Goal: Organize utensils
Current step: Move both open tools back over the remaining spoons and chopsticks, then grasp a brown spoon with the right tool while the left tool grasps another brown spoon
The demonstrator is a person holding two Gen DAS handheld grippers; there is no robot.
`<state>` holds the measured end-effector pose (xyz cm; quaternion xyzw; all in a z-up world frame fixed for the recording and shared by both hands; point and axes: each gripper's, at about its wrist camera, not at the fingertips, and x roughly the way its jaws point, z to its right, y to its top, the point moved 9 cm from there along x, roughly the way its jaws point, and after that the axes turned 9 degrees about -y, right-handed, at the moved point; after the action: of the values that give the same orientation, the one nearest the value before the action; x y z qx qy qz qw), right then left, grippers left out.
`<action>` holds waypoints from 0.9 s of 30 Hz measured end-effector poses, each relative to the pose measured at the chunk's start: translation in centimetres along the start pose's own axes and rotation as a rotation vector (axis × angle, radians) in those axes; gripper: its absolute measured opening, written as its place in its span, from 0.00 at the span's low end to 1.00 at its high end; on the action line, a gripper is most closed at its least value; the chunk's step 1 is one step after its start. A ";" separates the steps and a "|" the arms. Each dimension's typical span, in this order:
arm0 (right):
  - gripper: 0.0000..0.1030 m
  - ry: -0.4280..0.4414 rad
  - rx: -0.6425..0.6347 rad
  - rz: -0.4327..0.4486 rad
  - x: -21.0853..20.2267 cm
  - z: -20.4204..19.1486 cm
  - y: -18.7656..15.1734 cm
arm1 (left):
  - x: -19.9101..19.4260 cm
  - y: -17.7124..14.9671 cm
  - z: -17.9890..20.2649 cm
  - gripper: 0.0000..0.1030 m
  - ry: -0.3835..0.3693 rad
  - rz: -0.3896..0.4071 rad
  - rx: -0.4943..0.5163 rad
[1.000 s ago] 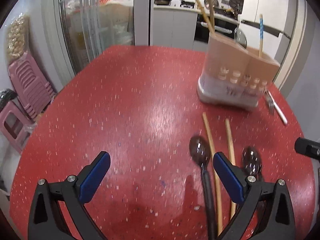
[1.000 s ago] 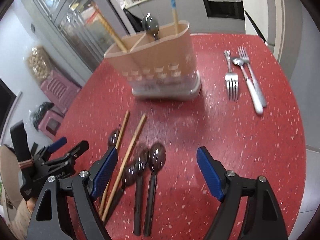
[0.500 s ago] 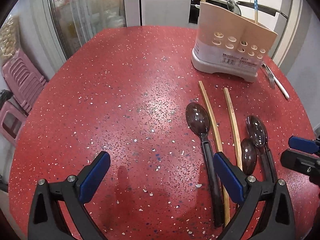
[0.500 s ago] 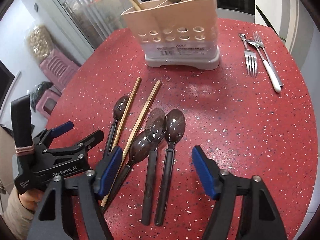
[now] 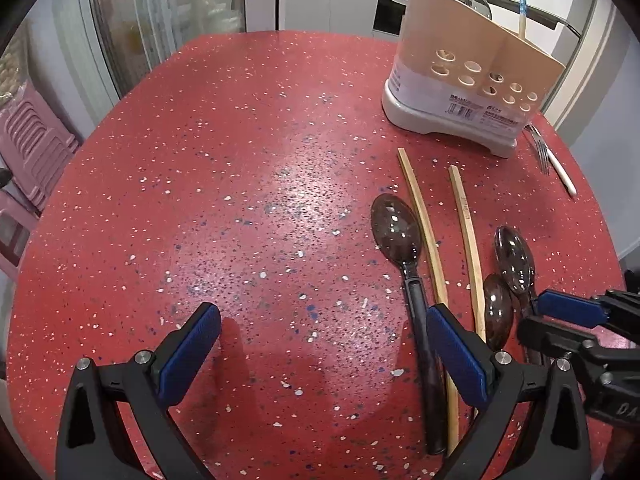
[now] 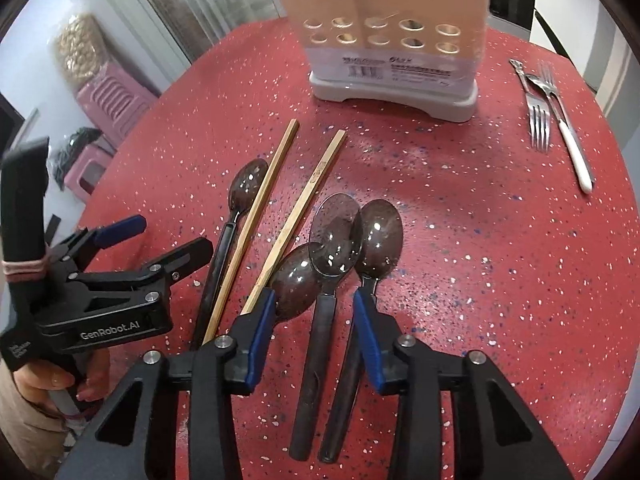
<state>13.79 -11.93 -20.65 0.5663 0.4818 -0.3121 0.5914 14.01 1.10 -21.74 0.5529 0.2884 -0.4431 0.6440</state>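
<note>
Utensils scattered across a red speckled bench (image 5: 248,168), all placed relative to the beige utensil caddy (image 6: 384,36) standing upright at the far side on its grey base. Just in front of the caddy, two wooden chopsticks (image 6: 276,168), lying roughly parallel and running toward the cameras. Left of the chopsticks, touching the left stick, one dark translucent spoon (image 6: 244,188) with a black handle. Right of the chopsticks, further from the caddy, a cluster of three more dark spoons (image 6: 376,236), bowls overlapping and pointing toward the caddy, handles trailing back. Well to the right of the caddy, forks (image 6: 538,120) and a white-handled piece (image 6: 576,156) lying together near the bench edge. Inside the caddy, a few sticks and a blue-patterned handle (image 5: 522,0) standing upright. Right gripper (image 6: 316,312) angled down over the three-spoon cluster, blue-padded fingers (image 6: 260,328) narrowed, having just been closing, straddling the black handles of the middle and right spoons; left pad beside the bowl of the lowest spoon, right pad beside the neck of the rightmost; contact not clear, no firm clamp visible. Left gripper (image 5: 320,340) low over bare bench on the left of the lone spoon, fingers (image 5: 188,348) spread wide, nothing between them, right pad above that spoon's handle. Hand (image 6: 52,380) wrapped round the left gripper's grip at the lower left of the right wrist view.
</note>
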 end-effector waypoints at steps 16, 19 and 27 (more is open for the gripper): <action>0.12 -0.128 -0.091 0.010 0.5 -0.2 -0.3 | 1.6 0.5 1.1 1.00 0.013 -0.048 0.020; 0.11 -0.114 -0.083 0.015 0.5 0.0 -0.3 | 1.9 0.8 1.2 1.00 0.034 -0.056 0.030; 0.06 -0.068 -0.052 0.032 -0.6 1.3 -0.5 | 2.3 1.2 1.7 1.00 0.044 -0.071 0.039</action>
<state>13.44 -13.38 -20.46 0.5474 0.4604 -0.3092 0.6267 15.87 -1.10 -22.82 0.5647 0.3132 -0.4588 0.6104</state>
